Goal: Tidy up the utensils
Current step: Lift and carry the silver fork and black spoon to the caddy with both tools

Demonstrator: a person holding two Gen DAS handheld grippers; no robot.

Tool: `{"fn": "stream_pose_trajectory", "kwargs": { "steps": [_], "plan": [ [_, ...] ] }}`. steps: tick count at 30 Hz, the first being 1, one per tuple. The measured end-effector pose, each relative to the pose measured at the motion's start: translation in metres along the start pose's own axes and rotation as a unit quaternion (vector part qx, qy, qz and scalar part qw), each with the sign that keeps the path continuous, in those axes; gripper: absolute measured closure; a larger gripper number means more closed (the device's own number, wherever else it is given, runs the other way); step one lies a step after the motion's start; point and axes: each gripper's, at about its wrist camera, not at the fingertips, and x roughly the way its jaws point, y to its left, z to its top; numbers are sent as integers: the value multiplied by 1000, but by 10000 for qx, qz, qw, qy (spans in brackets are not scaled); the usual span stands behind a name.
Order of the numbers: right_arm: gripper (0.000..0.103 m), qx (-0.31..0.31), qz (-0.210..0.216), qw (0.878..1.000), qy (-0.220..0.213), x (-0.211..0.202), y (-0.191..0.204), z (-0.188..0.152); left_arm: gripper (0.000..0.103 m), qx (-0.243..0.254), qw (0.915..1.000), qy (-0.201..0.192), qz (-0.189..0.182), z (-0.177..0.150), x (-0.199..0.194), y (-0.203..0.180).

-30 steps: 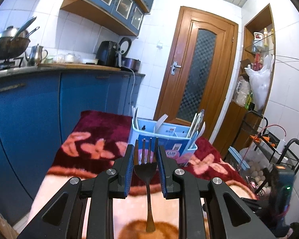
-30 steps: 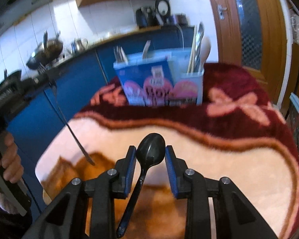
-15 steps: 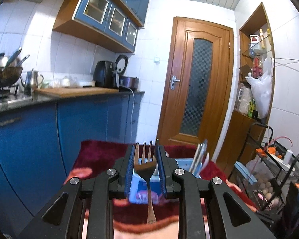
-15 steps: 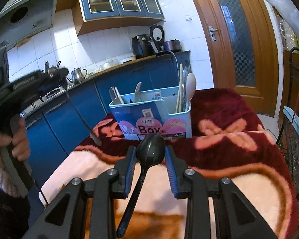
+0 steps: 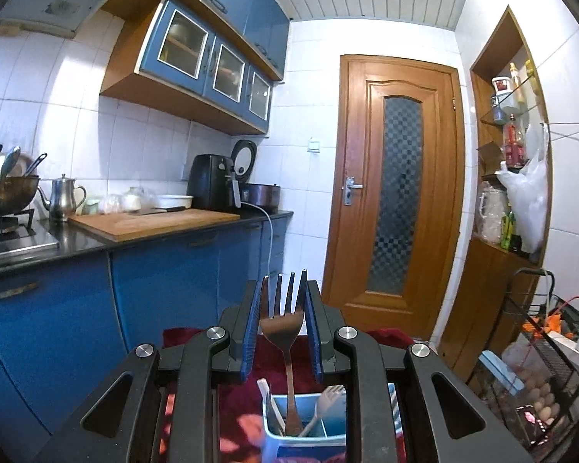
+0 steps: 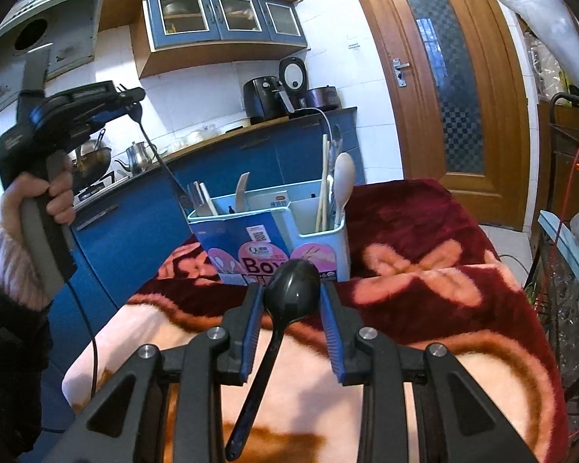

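The left wrist view looks nearly level from behind the left tool (image 5: 282,297), high above the utensil box (image 5: 305,430) low in frame, facing the door (image 5: 399,200). The right wrist view tilts down over the right tool (image 6: 292,301), close to the blanket (image 6: 424,308), facing that box (image 6: 266,239). Both share box, door and kitchen counter (image 5: 162,227).

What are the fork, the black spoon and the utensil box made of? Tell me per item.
Fork: likely stainless steel, with a bright glint on thin tines.
Black spoon: probably plastic, with a glossy dark bowl, though coated metal is possible.
Utensil box: pale blue plastic, looks smooth and moulded, with a printed label.
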Motion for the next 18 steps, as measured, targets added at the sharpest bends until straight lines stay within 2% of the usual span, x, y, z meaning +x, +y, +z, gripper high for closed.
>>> {"fn": "stream_pose_trajectory", "kwargs": {
  "steps": [8, 18],
  "plan": [
    [70, -97, -85, 9998, -182, 5, -10, 13, 80, 18, 9998, 185, 27, -24, 30, -3],
    [70, -487, 34, 9949, -881, 39, -9, 60, 80, -87, 9983, 582, 7, -63, 60, 0]
  ]
}}
